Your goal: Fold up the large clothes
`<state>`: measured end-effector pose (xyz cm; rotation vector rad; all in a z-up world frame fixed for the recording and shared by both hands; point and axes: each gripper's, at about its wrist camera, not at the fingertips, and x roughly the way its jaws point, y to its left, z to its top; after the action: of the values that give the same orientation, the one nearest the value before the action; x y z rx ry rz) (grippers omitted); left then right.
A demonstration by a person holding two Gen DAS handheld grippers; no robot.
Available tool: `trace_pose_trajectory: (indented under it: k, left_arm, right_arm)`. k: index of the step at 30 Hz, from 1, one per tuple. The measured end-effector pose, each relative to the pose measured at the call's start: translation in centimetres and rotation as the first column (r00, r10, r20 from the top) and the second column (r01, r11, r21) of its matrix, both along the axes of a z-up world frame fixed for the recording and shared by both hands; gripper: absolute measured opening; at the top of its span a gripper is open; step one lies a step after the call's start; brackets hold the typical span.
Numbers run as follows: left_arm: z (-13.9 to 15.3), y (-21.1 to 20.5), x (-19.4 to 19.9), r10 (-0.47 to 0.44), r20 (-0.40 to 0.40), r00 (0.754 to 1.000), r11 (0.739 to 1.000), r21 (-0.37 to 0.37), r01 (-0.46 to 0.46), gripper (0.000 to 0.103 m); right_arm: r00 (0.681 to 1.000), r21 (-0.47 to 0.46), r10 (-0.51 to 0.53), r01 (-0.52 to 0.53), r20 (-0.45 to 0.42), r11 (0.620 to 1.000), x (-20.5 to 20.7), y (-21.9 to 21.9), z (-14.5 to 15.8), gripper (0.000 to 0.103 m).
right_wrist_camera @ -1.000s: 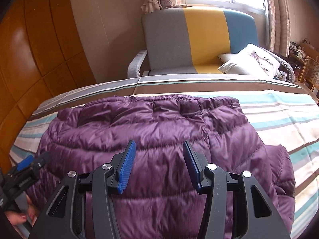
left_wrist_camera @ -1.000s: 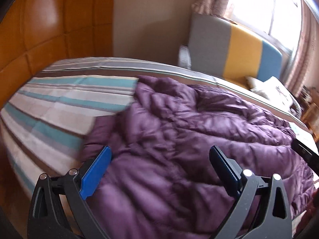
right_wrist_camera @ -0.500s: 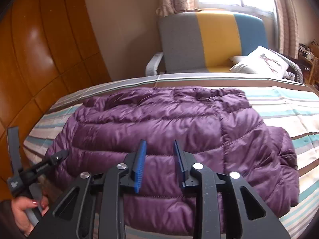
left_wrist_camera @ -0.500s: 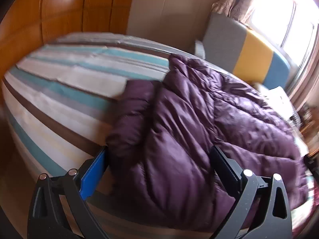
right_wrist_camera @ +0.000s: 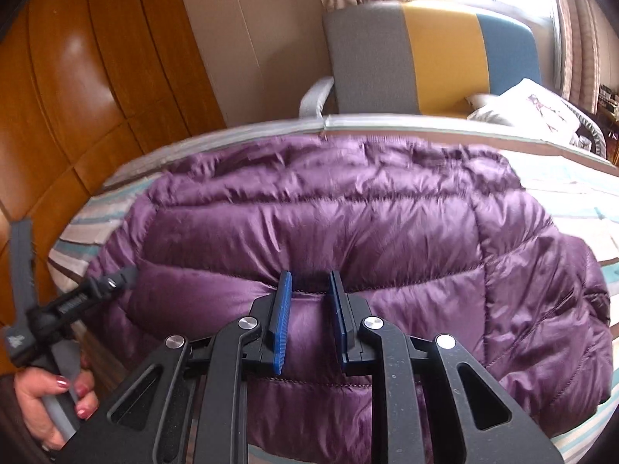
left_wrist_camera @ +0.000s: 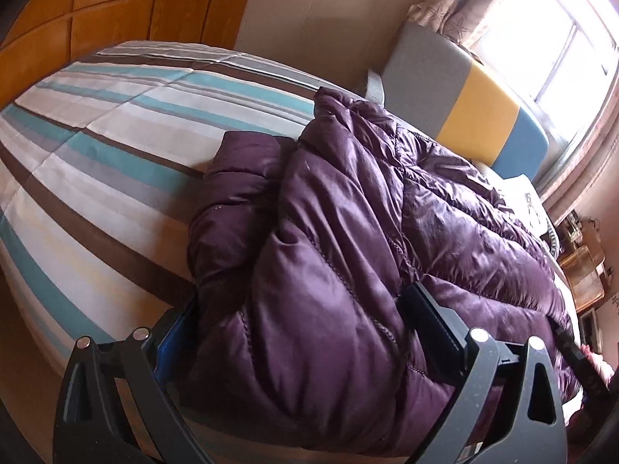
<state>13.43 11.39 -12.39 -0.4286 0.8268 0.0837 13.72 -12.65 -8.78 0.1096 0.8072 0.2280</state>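
A purple quilted down jacket (right_wrist_camera: 348,232) lies spread across a bed (left_wrist_camera: 96,147) with a striped cover, a grey, yellow and blue chair (right_wrist_camera: 425,58) standing behind it. The right gripper (right_wrist_camera: 309,317) is closing, a fold of the jacket's near edge between its blue pads. The left gripper (left_wrist_camera: 301,332) gapes wide astride the jacket's bulky corner, lower than a second ago, pads not visibly clamping. No lettering is legible.
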Motion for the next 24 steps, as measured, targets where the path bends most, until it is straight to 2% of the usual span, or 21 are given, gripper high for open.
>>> trace_pose_trajectory:
  k: [1, 3, 6, 9, 11, 14, 15, 16, 18, 21, 23, 24]
  left_arm:
    - [0.1, 0.0, -0.1, 0.007, 0.001, 1.000, 1.000, -0.010, -0.007, 0.096]
    - [0.3, -0.1, -0.1, 0.025, 0.000, 1.000, 1.000, 0.000, -0.025, 0.087]
    - [0.3, -0.2, 0.1, 0.025, 0.002, 1.000, 1.000, 0.003, -0.025, 0.084]
    - [0.0, 0.9, -0.1, 0.051, 0.018, 0.999, 0.996, -0.079, -0.049, 0.084]
    - [-0.2, 1.3, -0.2, 0.061, 0.027, 0.998, 0.993, -0.107, -0.058, 0.084]
    - [-0.1, 0.8, 0.3, 0.047, 0.012, 0.999, 0.995, -0.083, -0.046, 0.089]
    - [-0.1, 0.8, 0.5, 0.050, 0.008, 0.999, 0.995, -0.084, -0.049, 0.087]
    - [-0.1, 1.0, 0.6, 0.060, 0.006, 0.998, 0.992, -0.111, -0.059, 0.084]
    - [-0.1, 1.4, 0.7, 0.078, 0.001, 0.997, 0.987, -0.144, -0.077, 0.071]
    - [-0.3, 1.7, 0.7, 0.073, 0.001, 0.997, 0.980, -0.186, -0.071, 0.063]
    - [-0.5, 2.2, 0.7, 0.078, 0.001, 0.997, 0.968, -0.241, -0.076, 0.057]
    - [-0.7, 2.6, 0.8, 0.077, 0.004, 0.997, 0.950, -0.304, -0.072, 0.048]
  right_arm:
    - [1.000, -0.008, 0.003, -0.003, -0.024, 1.000, 0.3, 0.1, -0.7, 0.020]
    - [0.999, -0.016, 0.006, -0.006, -0.045, 1.000, 0.7, 0.2, -1.4, 0.020]
    - [0.998, -0.041, 0.008, -0.010, -0.056, 0.999, 1.1, 0.6, -1.9, 0.020]
    - [0.998, -0.043, 0.008, -0.010, -0.056, 0.999, 0.9, 0.6, -2.0, 0.020]
    - [0.998, -0.036, 0.008, -0.010, -0.056, 0.999, 0.9, 0.5, -2.0, 0.020]
    - [0.998, -0.030, 0.006, -0.007, -0.058, 1.000, 0.9, 0.5, -2.0, 0.020]
    - [0.998, -0.022, 0.003, -0.005, -0.059, 1.000, 0.9, 0.4, -2.0, 0.020]
    - [0.998, -0.018, 0.002, -0.003, -0.058, 1.000, 0.8, 0.3, -2.0, 0.020]
    - [0.998, -0.010, -0.001, 0.001, -0.057, 1.000, 0.7, 0.1, -1.9, 0.020]
    - [0.998, -0.006, -0.006, 0.006, -0.059, 1.000, 0.7, 0.1, -1.9, 0.020]
    - [0.998, -0.013, -0.007, 0.006, -0.058, 1.000, 0.7, 0.1, -1.9, 0.020]
    - [0.998, -0.019, -0.008, 0.007, -0.058, 1.000, 0.7, 0.2, -1.9, 0.020]
